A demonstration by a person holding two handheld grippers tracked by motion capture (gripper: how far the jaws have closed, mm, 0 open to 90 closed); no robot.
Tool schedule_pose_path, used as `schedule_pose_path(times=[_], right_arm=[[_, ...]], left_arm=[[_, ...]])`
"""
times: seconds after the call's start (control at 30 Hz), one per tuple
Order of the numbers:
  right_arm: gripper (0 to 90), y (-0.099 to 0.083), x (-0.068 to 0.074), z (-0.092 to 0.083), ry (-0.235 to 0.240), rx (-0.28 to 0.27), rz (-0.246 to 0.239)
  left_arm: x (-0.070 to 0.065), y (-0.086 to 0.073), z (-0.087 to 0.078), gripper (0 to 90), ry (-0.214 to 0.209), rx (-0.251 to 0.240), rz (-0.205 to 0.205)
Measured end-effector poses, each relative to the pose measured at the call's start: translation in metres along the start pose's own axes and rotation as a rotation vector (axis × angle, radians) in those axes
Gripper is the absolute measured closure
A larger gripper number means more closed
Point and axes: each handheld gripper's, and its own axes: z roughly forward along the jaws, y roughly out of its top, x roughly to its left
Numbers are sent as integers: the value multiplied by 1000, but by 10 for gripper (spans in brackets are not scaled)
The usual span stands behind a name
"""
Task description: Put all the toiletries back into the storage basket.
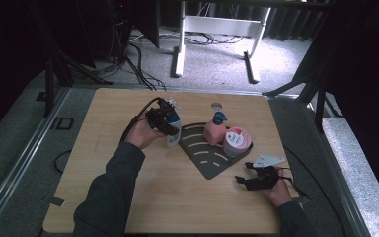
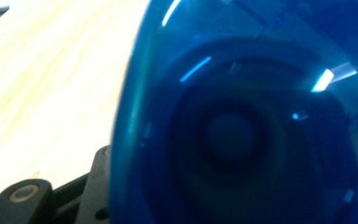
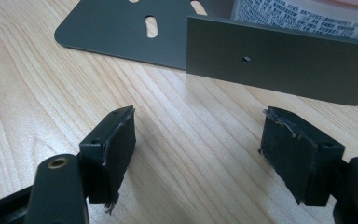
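**Count: three containers, one rack, two grippers**

Left gripper is clamped on one blue bottle at the left edge of the dark rack. One pink bottle and one pink tub stand on the rack. Right gripper rests on the table, jaws apart, nothing between them.

3 containers: 1 blue bottle, 1 pink bottle, 1 pink tub. 1 dark slotted tray, 1 wooden table. 2 claws: left claw, right claw.
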Motion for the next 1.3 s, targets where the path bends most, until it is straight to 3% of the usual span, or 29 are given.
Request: schedule_pose_path(times=[0.4,1.3], right_arm=[[259,0,0,0,0,0,0],[259,0,0,0,2,1,-4]], left_arm=[[-8,12,4,547,-5,-25,17],[-13,26,17,547,-13,-46,5]])
